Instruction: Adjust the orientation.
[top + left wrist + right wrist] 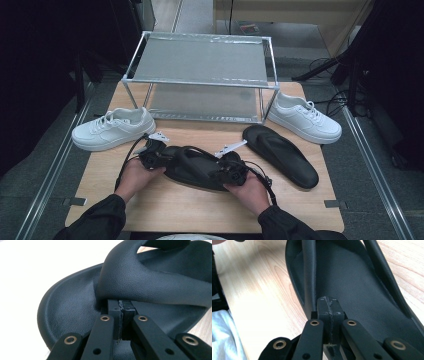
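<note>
a wooden table [165, 210] carries a metal shoe rack [200, 75] at its far edge, a white sneaker [112, 129] on each side of it. a black sandal [197, 167] lies near the front, between both hands. the left gripper [156, 156] and right gripper [231, 170] rest on its ends, jaws pressed together, pinching nothing.

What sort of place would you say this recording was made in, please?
Probably a lab or workshop set up for shoe-tidying practice: a small wooden table holds a metal shoe rack, white sneakers and black sandals, with cables and dark equipment stands on a grey floor around it.
</note>
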`<state>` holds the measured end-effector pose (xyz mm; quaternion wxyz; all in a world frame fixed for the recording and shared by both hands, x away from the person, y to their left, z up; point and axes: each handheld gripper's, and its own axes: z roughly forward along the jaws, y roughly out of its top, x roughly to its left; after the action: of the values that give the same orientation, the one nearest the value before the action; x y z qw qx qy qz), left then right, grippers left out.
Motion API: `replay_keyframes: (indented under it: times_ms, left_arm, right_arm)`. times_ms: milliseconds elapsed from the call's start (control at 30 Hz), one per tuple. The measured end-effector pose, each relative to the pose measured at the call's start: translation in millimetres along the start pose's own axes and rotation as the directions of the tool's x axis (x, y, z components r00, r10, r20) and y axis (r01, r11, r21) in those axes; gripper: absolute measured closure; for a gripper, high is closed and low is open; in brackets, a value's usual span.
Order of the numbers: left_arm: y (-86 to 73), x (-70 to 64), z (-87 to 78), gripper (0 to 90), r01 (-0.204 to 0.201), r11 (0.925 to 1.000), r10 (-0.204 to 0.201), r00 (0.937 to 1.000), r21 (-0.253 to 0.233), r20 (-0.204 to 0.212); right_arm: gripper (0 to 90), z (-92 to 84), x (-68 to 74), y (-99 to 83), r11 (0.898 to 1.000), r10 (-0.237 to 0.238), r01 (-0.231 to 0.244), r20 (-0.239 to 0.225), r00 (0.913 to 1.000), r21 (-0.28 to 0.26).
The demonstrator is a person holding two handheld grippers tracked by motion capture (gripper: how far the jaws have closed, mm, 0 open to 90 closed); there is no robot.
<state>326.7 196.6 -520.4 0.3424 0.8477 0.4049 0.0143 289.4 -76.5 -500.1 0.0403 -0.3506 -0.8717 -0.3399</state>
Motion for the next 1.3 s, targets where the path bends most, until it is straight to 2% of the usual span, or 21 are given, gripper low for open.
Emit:
replay_keyframes:
  times_ms: [33,100,200,433,633,700,733,800,900,967,1167,1300]
  left_arm:
    - [2.7,0.6,1.1,90.0,-0.011,0.9999,0.011,0.9999,-0.001,-0.004]
    - [6.7,1.9,4.0,90.0,-0.009,1.0000,0.009,1.0000,0.002,0.002]
    - [11.5,3.8,7.4,90.0,-0.006,1.0000,0.006,0.9999,0.001,0.010]
    - [26.6,8.2,17.5,90.0,-0.012,0.9999,0.012,0.9998,-0.004,0.017]
    - [36.1,10.8,25.3,90.0,-0.011,0.9999,0.011,0.9995,-0.012,0.031]
    - [39.1,11.2,28.3,90.0,-0.001,0.9999,0.002,0.9995,-0.017,0.031]
    - [40.0,10.4,29.6,90.0,0.007,0.9997,-0.006,0.9996,-0.024,0.026]
    - [42.1,9.3,31.5,90.0,-0.004,0.9996,0.004,1.0000,-0.028,0.005]
    - [44.2,9.5,33.4,90.0,0.015,0.9993,-0.015,0.9999,-0.036,0.003]
    - [45.5,10.4,34.0,90.0,0.009,0.9995,-0.009,1.0000,-0.031,0.002]
    - [47.7,8.9,36.0,90.0,0.027,0.9988,-0.028,0.9995,-0.041,-0.013]
    - [49.8,8.3,38.1,90.0,0.032,0.9985,-0.032,0.9994,-0.044,-0.010]
  right_arm:
    - [90.0,-0.2,1.4,-0.5,1.000,0.001,-0.001,0.006,1.0000,-0.006]
    - [90.0,0.1,3.2,-1.2,1.000,0.016,-0.016,-0.016,0.9998,0.001]
    - [90.0,1.9,10.7,-2.5,1.000,0.009,-0.009,-0.032,0.9994,0.003]
    - [90.0,9.0,24.6,-2.5,1.000,-0.008,0.008,-0.020,0.9998,-0.021]
    - [90.0,13.0,27.4,-0.7,0.999,0.030,-0.031,-0.023,0.9993,-0.040]
    - [90.0,15.3,28.5,0.3,0.998,0.028,-0.030,-0.027,0.9992,-0.050]
    - [90.0,16.8,28.6,1.2,0.998,0.027,-0.028,-0.028,0.9993,-0.054]
    - [90.0,19.1,27.6,3.4,0.998,0.036,-0.038,-0.036,0.9987,-0.056]
    - [90.0,22.2,27.2,6.3,0.997,0.053,-0.056,-0.047,0.9975,-0.059]
    - [90.0,23.7,28.5,7.4,0.997,0.047,-0.050,-0.042,0.9980,-0.064]
    - [90.0,29.2,31.1,9.5,0.995,0.048,-0.052,-0.045,0.9979,-0.087]
    - [90.0,31.9,33.8,10.3,0.995,0.026,-0.029,-0.034,0.9991,-0.100]
